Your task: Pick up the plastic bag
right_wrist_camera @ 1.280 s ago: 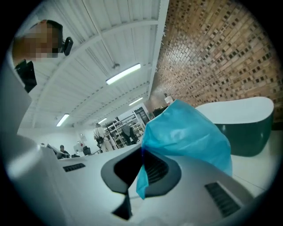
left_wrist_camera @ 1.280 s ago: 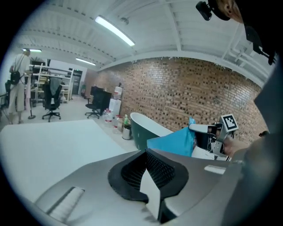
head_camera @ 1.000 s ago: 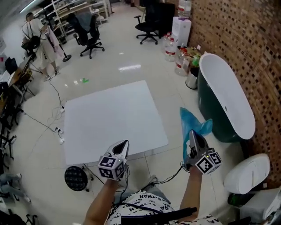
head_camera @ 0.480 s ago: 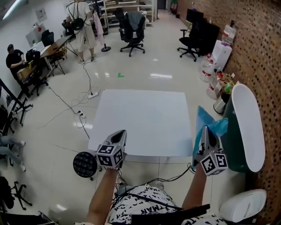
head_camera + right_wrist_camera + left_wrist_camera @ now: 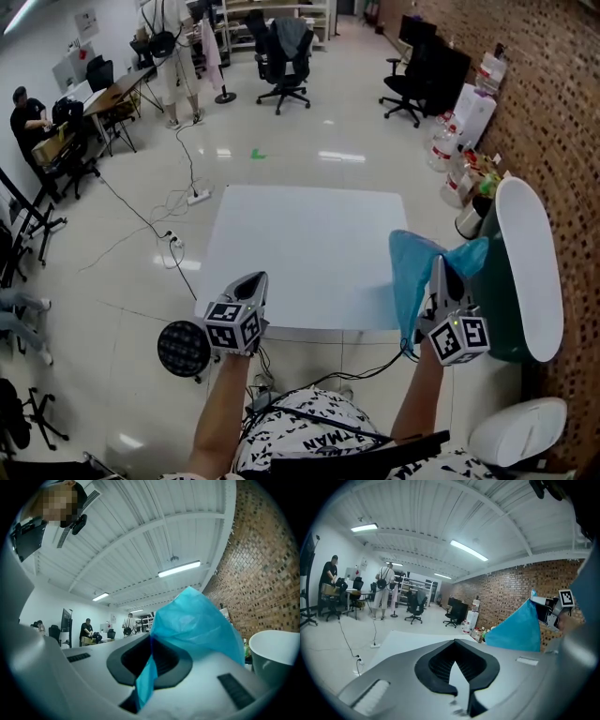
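The blue plastic bag (image 5: 411,272) hangs in the air at the white table's (image 5: 300,248) right edge, pinched at its top by my right gripper (image 5: 439,269), which is shut on it. In the right gripper view a strip of the bag (image 5: 197,625) runs down between the closed jaws of the right gripper (image 5: 149,654), and the rest billows above them. My left gripper (image 5: 253,281) hovers over the table's near left corner, shut with nothing in it. The left gripper view shows the left gripper (image 5: 457,666) in front and the bag (image 5: 518,630) off to the right.
A dark green bin with a white lid (image 5: 525,272) stands just right of the bag by the brick wall. A round black stool (image 5: 183,349) sits below the table's near left corner. Cables (image 5: 178,253) trail on the floor at left. Office chairs (image 5: 281,52) and people stand at the far end.
The head view swung round over the second. In the last half second the bag has spread and swung left over the table's right edge. Both grippers hold about the same places.
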A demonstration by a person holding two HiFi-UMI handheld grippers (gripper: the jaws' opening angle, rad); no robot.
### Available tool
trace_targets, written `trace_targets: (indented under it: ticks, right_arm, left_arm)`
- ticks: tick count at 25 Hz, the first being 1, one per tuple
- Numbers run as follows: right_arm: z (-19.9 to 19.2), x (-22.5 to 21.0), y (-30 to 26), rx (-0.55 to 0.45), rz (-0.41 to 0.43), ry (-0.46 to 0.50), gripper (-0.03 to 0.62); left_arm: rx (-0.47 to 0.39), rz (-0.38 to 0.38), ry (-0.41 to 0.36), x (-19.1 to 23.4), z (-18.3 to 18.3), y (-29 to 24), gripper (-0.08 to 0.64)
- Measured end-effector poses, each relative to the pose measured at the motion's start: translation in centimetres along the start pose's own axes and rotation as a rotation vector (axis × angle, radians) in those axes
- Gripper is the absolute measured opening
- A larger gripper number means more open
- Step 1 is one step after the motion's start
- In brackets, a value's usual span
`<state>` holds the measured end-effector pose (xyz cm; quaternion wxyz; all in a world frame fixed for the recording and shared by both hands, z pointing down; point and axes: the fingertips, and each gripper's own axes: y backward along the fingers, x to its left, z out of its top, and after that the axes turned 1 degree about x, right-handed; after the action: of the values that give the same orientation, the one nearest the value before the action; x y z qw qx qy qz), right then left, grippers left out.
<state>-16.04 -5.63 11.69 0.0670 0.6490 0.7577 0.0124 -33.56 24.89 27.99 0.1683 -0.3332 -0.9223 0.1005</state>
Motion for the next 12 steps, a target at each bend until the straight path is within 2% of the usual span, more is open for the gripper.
trace_targets:
  ticks: [12]
  right_arm:
    - [0.76, 0.42, 0.12, 0.0, -0.004, 0.012, 0.0]
  left_arm:
    - [-0.003, 0.003, 0.052, 0.69, -0.33, 1.03, 0.0]
